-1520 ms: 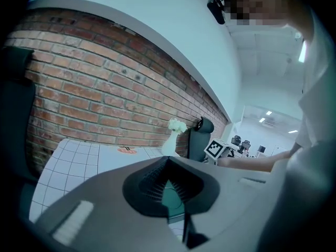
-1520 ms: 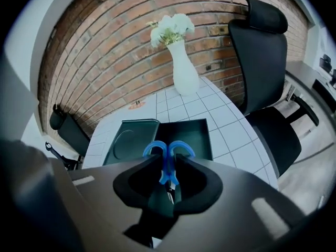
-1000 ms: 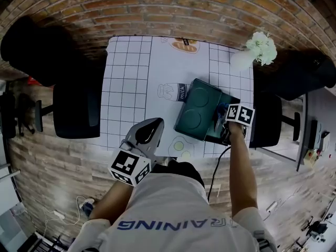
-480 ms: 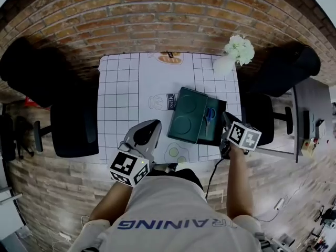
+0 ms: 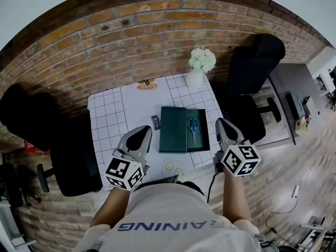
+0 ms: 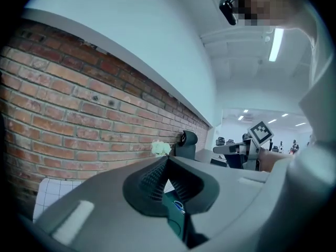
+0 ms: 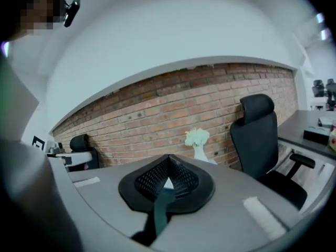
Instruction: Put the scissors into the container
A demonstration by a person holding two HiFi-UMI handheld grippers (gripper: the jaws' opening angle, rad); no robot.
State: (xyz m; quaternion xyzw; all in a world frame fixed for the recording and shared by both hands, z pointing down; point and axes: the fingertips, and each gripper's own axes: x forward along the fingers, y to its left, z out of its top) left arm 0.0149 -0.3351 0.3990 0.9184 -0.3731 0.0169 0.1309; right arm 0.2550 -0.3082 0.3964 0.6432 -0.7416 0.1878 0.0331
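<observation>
The blue-handled scissors (image 5: 192, 126) lie inside the right half of the dark green container (image 5: 202, 142) on the grid-patterned tablecloth (image 5: 107, 125). Neither gripper touches them. My right gripper (image 5: 221, 123) hovers just right of the container near the table's front edge, shut and empty. In the right gripper view its jaws (image 7: 168, 160) meet at the tip with nothing between them. My left gripper (image 5: 144, 132) hangs left of the container, also shut and empty. In the left gripper view a strip of the container (image 6: 174, 214) and a blue scissor handle (image 6: 178, 206) show below the shut tip (image 6: 167, 160).
A white vase of flowers (image 5: 200, 63) stands at the table's back right corner. Black office chairs (image 5: 253, 83) flank the table on the right, and others (image 5: 79, 156) on the left. A brick wall (image 5: 131, 41) runs behind the table. A cable (image 5: 212, 180) hangs below the right gripper.
My right gripper has drawn back from the container toward the person and closed, leaving the scissors in it. The head view has pulled up and back. The left gripper has barely moved.
</observation>
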